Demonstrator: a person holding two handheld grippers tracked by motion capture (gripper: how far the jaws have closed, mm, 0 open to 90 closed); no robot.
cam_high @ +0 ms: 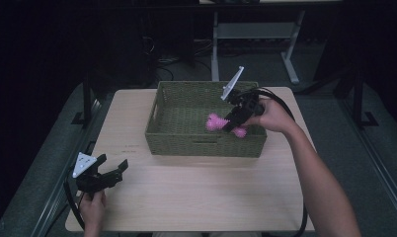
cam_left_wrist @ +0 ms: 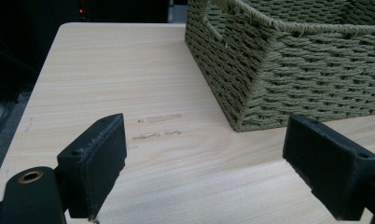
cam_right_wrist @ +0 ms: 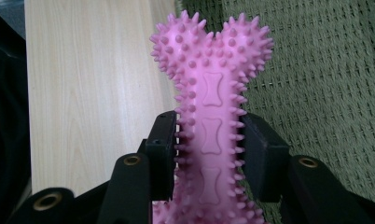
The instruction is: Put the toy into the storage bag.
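The right hand (cam_high: 271, 114) is reaching in over the woven basket's (cam_high: 205, 143) right rim, its forearm angling up from the bottom right. The right gripper (cam_high: 232, 122) is clamping the shaft of a pink spiky bone toy (cam_high: 217, 122) above the basket's interior (whether the toy is touching the floor I cannot tell). The left gripper (cam_high: 111, 168), jaws spread wide, is sitting low near the table's (cam_high: 196, 197) front-left corner, well apart from the basket, with bare wood lying between them.

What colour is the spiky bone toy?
Pink bone toy, clearest in the right gripper view.
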